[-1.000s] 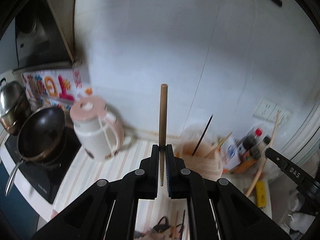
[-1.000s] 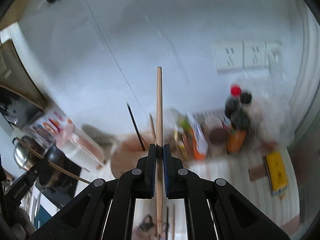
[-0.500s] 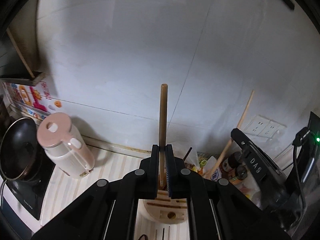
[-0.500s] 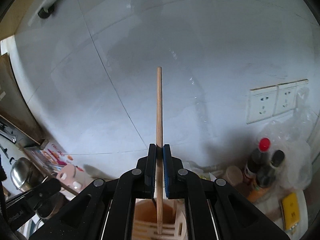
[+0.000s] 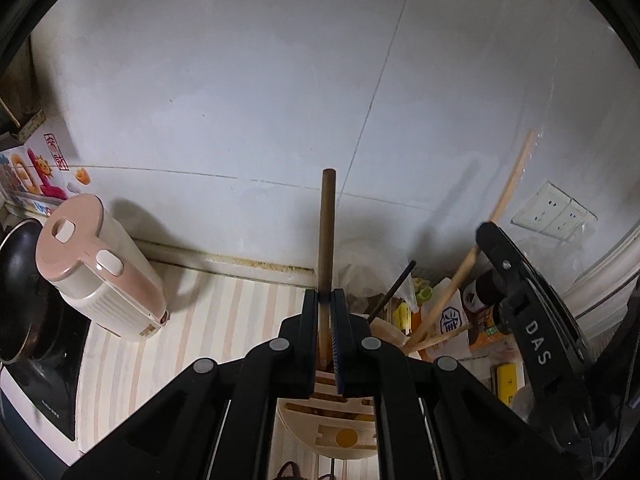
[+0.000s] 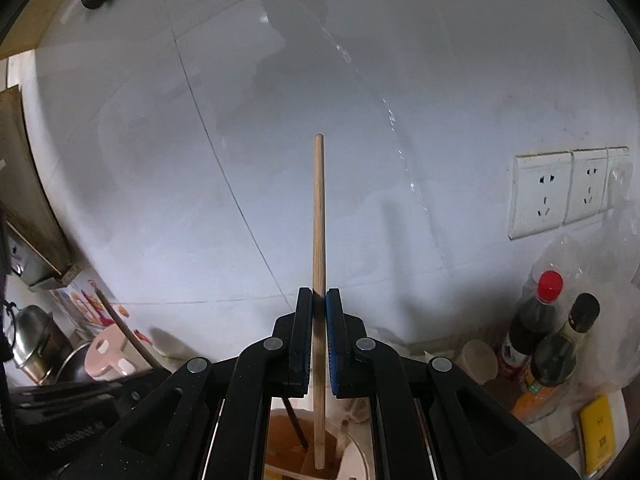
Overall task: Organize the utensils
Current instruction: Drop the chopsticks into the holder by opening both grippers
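My left gripper (image 5: 326,298) is shut on a dark wooden chopstick (image 5: 327,232) held upright above the cream utensil holder (image 5: 334,430). My right gripper (image 6: 319,296) is shut on a light wooden chopstick (image 6: 319,220), whose lower end reaches into the holder's opening (image 6: 288,440). In the left wrist view the right gripper (image 5: 520,312) stands at the right with its light chopstick (image 5: 512,184) slanting down toward the holder. A black chopstick (image 5: 394,288) and light ones (image 5: 436,336) stand in the holder.
A pink and white kettle (image 5: 96,268) stands on the striped counter (image 5: 224,320) at the left, beside a black pan (image 5: 20,292) on a stove. Sauce bottles (image 6: 536,320), a yellow packet (image 6: 598,436) and wall sockets (image 6: 568,192) are at the right. A white tiled wall is behind.
Both grippers have swung in over the utensil holder and tilted, each still holding its chopstick. The right chopstick's lower end has come down into the holder.
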Tool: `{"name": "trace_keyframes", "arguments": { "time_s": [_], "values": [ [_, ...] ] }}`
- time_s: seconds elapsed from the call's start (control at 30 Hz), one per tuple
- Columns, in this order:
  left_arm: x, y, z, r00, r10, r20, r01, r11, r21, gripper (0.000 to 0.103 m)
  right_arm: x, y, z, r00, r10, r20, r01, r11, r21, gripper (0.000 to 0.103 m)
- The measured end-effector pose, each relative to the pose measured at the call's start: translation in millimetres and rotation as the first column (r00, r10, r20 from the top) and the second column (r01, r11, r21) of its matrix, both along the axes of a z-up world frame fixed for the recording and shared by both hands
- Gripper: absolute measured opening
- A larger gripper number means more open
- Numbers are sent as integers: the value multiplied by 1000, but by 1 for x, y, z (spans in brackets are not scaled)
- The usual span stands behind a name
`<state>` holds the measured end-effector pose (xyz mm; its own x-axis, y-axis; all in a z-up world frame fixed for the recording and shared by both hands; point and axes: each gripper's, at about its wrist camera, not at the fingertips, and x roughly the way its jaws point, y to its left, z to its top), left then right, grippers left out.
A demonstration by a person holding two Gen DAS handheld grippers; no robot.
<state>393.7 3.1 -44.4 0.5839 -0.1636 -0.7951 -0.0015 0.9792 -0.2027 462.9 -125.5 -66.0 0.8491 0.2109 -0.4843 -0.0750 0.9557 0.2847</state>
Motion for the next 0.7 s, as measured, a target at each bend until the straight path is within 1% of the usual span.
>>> {"name": "trace_keyframes", "arguments": {
  "time_s": [0.1, 0.2, 0.23, 0.27, 0.3, 0.33, 0.37, 0.4, 0.47, 0.53, 0.57, 0.6, 0.63, 0.67, 0.7],
  "values": [
    [-1, -2, -3, 1000, -18, -15, 18, 1000, 4, 4, 0, 5, -5, 1000, 22, -11, -22, 1000, -20, 7],
    [-5, 2, -1, 999, -17, -29, 17, 1000, -10, 6, -3, 11, -11, 995, 74, -62, -76, 997, -28, 7],
    [-7, 2, 1, 999, -13, -32, 12, 1000, -21, 6, -4, 12, -14, 991, 99, -92, -102, 994, -29, 7],
    [-10, 2, 5, 999, -14, -32, 13, 999, -35, 7, -7, 12, -16, 986, 111, -121, -115, 993, -24, 8],
    [-14, 2, 10, 1000, -19, -24, 18, 999, -42, 11, -9, 12, -17, 984, 119, -135, -122, 992, -16, 8],
    [-17, 2, 14, 1000, -18, -15, 17, 999, -30, 15, -12, 10, -16, 982, 120, -143, -123, 992, -13, 15],
    [-22, 2, 20, 1000, -6, -2, 6, 1000, -6, 31, -17, 6, -13, 982, 111, -152, -113, 994, -5, 28],
    [-28, 3, 27, 1000, 5, 15, -5, 1000, 4, 55, -22, 3, -10, 983, 105, -154, -105, 994, 6, 34],
    [-39, 8, 38, 998, 13, 58, -13, 1000, -3, 79, -35, -6, 0, 985, 83, -150, -81, 996, 22, 47],
    [-51, 14, 45, 996, 27, 90, -27, 1000, 9, 80, -49, -16, 10, 988, 44, -145, -42, 999, 22, 50],
    [-58, 17, 46, 995, 31, 99, -33, 999, 20, 86, -56, -22, 14, 989, 27, -148, -24, 999, 24, 51],
    [-62, 22, 44, 994, 43, 103, -47, 998, 33, 97, -62, -28, 17, 987, -1, -163, 4, 1000, 18, 52],
    [-66, 25, 42, 993, 53, 104, -58, 997, 43, 103, -69, -35, 19, 984, -25, -178, 29, 999, 20, 54],
    [-72, 28, 39, 992, 60, 108, -66, 996, 57, 103, -76, -41, 20, 980, -48, -193, 53, 998, 21, 60],
    [-77, 30, 36, 992, 68, 106, -76, 994, 74, 103, -83, -47, 20, 974, -77, -214, 81, 997, 9, 63]
  ]
}}
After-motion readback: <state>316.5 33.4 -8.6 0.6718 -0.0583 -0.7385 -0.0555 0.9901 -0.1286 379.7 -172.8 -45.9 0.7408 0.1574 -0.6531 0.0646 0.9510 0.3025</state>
